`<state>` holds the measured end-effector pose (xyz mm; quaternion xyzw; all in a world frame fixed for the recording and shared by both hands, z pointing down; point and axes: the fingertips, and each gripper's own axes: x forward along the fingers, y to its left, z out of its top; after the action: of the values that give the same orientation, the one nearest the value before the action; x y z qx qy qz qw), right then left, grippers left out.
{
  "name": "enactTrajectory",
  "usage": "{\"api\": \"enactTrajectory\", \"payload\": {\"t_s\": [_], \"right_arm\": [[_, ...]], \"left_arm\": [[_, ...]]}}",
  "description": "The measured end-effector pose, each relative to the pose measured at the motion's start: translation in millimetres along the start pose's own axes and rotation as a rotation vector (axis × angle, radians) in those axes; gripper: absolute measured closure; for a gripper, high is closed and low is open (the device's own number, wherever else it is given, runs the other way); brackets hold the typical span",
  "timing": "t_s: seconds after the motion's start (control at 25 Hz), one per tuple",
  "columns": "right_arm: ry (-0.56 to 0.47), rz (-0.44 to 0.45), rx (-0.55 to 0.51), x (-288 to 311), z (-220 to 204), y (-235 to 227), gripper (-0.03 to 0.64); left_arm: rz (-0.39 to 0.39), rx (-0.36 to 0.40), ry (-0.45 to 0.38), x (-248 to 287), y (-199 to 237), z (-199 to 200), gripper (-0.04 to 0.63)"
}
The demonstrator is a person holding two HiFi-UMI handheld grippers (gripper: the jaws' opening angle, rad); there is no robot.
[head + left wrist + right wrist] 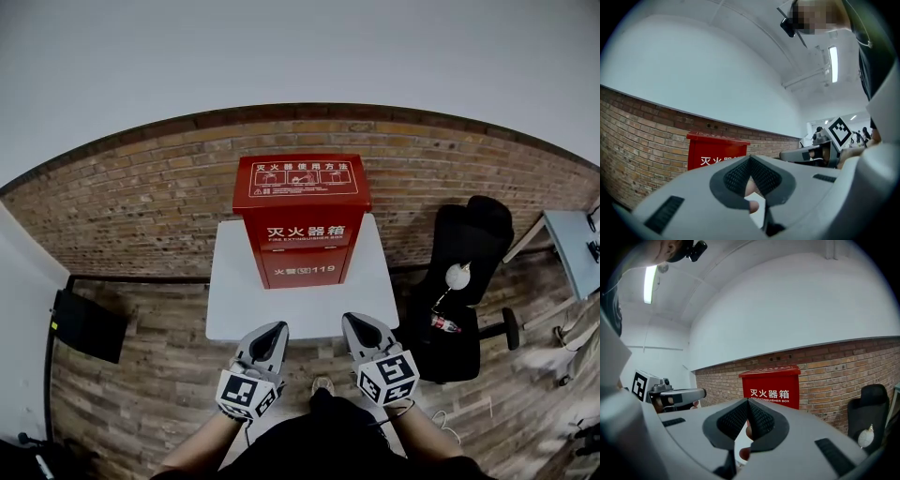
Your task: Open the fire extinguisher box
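A red fire extinguisher box [301, 217] with white lettering stands shut on a white table [230, 291] against the brick wall. Its lid carries a white instruction panel. My left gripper [273, 332] and right gripper [353, 323] hover side by side at the table's near edge, in front of the box and apart from it. Both are shut with nothing held. In the left gripper view the box [712, 152] rises beyond the closed left gripper [749, 161]. From the right gripper view the box [771, 386] stands ahead of the closed right gripper [747, 404].
A black office chair [464, 281] with a white bulb-shaped thing and a red bottle on it stands right of the table. A dark flat panel [86, 325] leans at the left wall. A grey desk corner [574, 246] shows far right. Wood-pattern floor surrounds the table.
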<state>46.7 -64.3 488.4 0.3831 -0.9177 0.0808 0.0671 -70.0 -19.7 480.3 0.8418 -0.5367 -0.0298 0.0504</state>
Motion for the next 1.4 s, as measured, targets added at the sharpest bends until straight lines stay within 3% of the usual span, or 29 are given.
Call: {"api": "enactTrajectory", "payload": {"t_s": [0.56,0.92,1.4], "right_arm": [[-0.009,0.092,-0.021,93.3,33.1,-116.7,0.598],[0.036,0.115,0.015,130.9,31.2,-137.7,0.598],[-0.026,-0.007,-0.021,141.7,58.5,-158.0,0.598]], "left_arm": [[0.103,-0.015,0.008,130.8,49.7,10.7,0.545],[0.175,-0.006,0.032,137.4,88.7,15.4,0.545],[0.186,-0.005,0.022,140.2,152.0,32.9,0.545]]}}
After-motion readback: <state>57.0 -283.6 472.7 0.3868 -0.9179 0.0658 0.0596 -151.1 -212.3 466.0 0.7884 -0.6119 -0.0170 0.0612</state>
